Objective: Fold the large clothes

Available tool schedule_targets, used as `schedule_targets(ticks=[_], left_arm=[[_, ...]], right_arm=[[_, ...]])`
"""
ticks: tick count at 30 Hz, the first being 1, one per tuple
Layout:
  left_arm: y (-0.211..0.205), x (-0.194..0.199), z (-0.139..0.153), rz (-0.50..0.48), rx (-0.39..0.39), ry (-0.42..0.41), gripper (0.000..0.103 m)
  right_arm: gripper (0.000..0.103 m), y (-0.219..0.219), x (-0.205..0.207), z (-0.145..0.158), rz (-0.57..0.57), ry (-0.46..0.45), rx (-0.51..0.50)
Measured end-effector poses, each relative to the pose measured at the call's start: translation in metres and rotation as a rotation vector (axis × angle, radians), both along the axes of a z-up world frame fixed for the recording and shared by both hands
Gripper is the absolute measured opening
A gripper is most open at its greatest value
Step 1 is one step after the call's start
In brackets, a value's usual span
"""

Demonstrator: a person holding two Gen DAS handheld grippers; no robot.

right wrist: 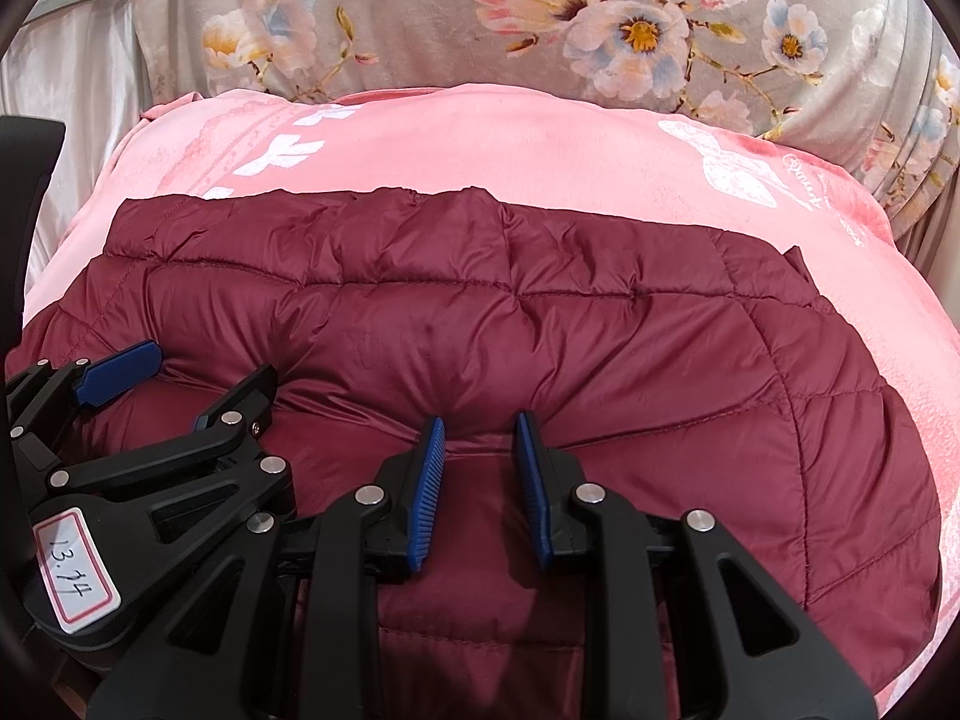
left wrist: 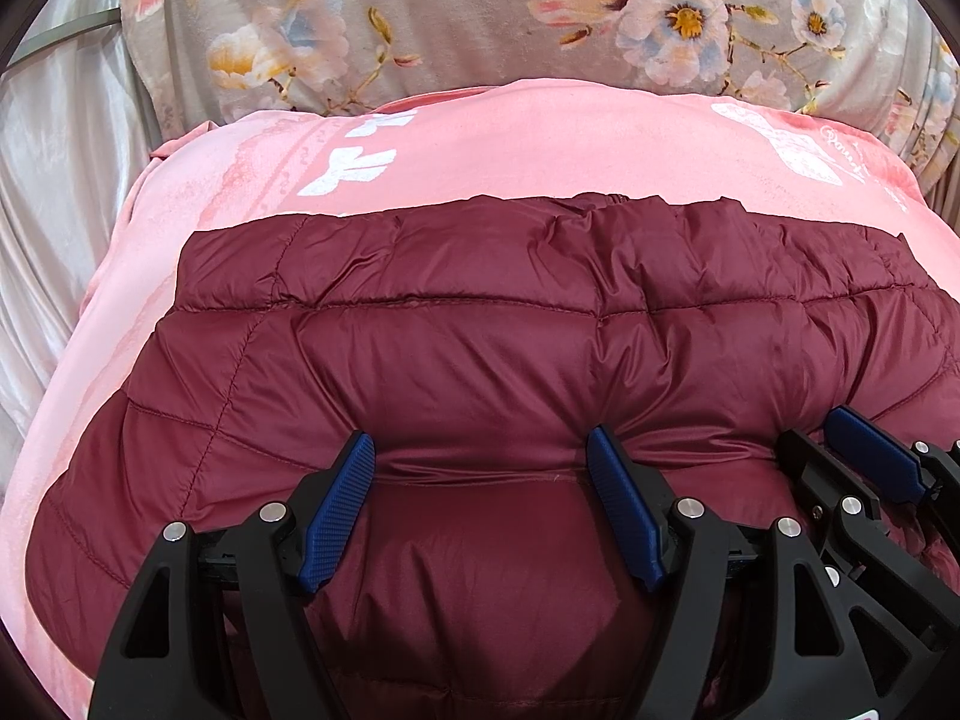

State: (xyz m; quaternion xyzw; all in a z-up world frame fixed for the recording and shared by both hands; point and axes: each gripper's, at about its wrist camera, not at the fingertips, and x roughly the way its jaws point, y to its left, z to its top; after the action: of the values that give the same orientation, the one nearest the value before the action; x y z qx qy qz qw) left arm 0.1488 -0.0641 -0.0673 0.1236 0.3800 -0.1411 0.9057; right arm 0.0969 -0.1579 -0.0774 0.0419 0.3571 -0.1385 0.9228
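Lying spread across the pink blanket (left wrist: pixel 516 138) of a bed: one maroon quilted jacket (left wrist: pixel 480 324), puffy, stitched in panels, its far edge running roughly straight and short of the floral cover (left wrist: pixel 432 18) beyond. Pale satin fabric (left wrist: pixel 54 192) shows at the far left of the bed.

Item, left gripper (left wrist: pixel 486 450): jaws spread wide, blue fingertips (left wrist: pixel 354 450) pressed down into the near part of the jacket, a broad band of padding bulging between them. Whether the pads actually squeeze that band cannot be told; the cloth puckers toward both tips. Judged purpose: to take a wide bite of the thick near layer so it can be carried over as one fold.

Item, right gripper (right wrist: pixel 480 432): jaws set narrow, a ridge of maroon cloth gathered between the blue pads (right wrist: pixel 432 462), creases radiating from the spot. Reads as a pinch on the jacket.

Pose: both tools angled downward and forward toward the far edge, side by side and close, each visible at the margin of the other's view. A label reading 13.74 (right wrist: pixel 75 570) sits on the left tool's body.

Judged stage: near edge gathered, fold not yet carried across.
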Motion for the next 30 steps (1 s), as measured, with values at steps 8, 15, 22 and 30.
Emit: schedule_targets(ticks=[8,15,22,30], left_arm=[[0.001,0.000,-0.001,0.003,0.002,0.001,0.073],[0.017,0.001,0.004,0.005,-0.075,0.022,0.073],[0.124,-0.026,0.049,0.135,-0.244,0.066,0.073],[0.249,-0.028,0.038,0.399,-0.367,0.144,0.073]], right_arm=[[0.024,0.000,0.000,-0.001,0.001,0.000,0.007],[0.024,-0.004,-0.002,-0.002,0.003,-0.007,0.024],[0.025,0.018,-0.038,0.026,0.041,-0.044,0.092],[0.025,0.054,-0.053,0.014,0.090,-0.025,0.083]])
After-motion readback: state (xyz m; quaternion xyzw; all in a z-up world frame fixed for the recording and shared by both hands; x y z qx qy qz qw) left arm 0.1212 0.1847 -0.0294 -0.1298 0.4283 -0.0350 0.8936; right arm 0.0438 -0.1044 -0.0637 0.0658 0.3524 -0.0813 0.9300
